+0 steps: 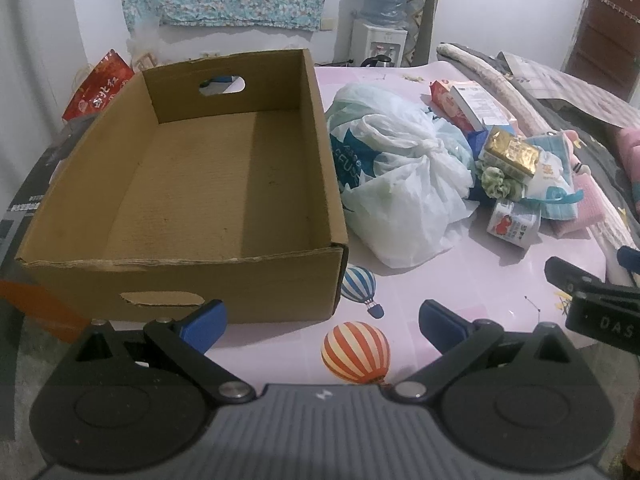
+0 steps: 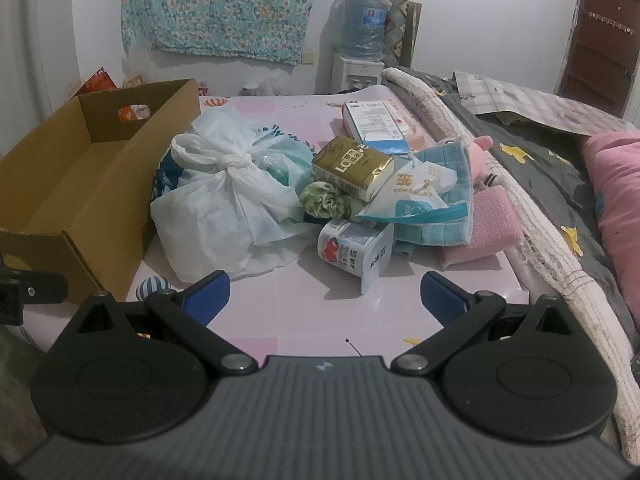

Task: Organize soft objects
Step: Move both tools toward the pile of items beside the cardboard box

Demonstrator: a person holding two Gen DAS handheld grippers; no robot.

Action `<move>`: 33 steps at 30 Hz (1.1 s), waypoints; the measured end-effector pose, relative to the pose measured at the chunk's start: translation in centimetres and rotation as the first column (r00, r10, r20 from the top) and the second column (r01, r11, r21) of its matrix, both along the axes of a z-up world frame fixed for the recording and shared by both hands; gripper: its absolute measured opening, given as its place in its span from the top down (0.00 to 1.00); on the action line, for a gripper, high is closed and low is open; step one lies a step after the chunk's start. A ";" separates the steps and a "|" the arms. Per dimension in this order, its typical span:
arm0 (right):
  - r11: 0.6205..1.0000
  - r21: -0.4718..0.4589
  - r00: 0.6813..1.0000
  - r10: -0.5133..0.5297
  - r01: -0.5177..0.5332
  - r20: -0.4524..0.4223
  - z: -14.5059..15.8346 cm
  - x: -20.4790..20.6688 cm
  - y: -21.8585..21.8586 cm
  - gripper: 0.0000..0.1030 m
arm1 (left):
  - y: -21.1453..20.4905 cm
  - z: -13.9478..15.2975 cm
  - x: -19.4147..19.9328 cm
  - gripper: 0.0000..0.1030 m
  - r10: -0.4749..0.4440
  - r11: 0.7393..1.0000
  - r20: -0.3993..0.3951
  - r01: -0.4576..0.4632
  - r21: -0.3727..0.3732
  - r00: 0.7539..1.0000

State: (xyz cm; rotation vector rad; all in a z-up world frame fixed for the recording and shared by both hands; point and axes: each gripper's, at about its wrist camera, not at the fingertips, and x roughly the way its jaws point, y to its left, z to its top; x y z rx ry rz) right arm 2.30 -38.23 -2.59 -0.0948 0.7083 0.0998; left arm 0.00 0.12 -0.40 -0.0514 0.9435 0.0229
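An empty cardboard box (image 1: 200, 184) stands on the pink table, also in the right wrist view (image 2: 80, 184) at left. Beside it lies a knotted white plastic bag (image 1: 400, 184) (image 2: 224, 208). Right of the bag is a pile: a gold packet (image 2: 352, 168), a green scrunchie (image 2: 324, 200), a white tissue pack (image 2: 352, 252), a blue towel (image 2: 440, 184) and a pink cloth (image 2: 484, 228). My left gripper (image 1: 322, 322) is open and empty before the box's near corner. My right gripper (image 2: 324, 294) is open and empty just short of the tissue pack.
A white and blue carton (image 2: 376, 124) lies behind the pile. Bedding with a pink pillow (image 2: 616, 184) borders the table on the right. A water dispenser (image 2: 360, 48) stands at the back wall. A red bag (image 1: 96, 88) sits behind the box.
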 end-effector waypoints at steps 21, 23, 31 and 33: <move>0.997 -0.039 0.998 0.063 -0.062 0.001 0.6 0.0 2.6 0.01 | 2.1 0.1 -0.4 0.00 0.043 0.999 0.006 -0.043 -0.006 0.999; 0.997 -0.042 0.998 0.065 -0.065 0.004 0.7 0.0 2.7 0.01 | 2.1 0.1 -0.4 0.00 0.044 0.999 0.006 -0.044 -0.006 0.999; 0.997 -0.045 0.998 0.067 -0.067 0.005 0.8 -0.1 2.8 0.01 | 2.2 0.2 -0.4 0.00 0.044 0.999 0.007 -0.044 -0.008 0.999; 0.997 -0.045 0.998 0.067 -0.066 0.006 0.8 -0.1 2.8 0.01 | 2.2 0.3 -0.4 0.00 0.043 0.999 0.008 -0.043 -0.007 0.999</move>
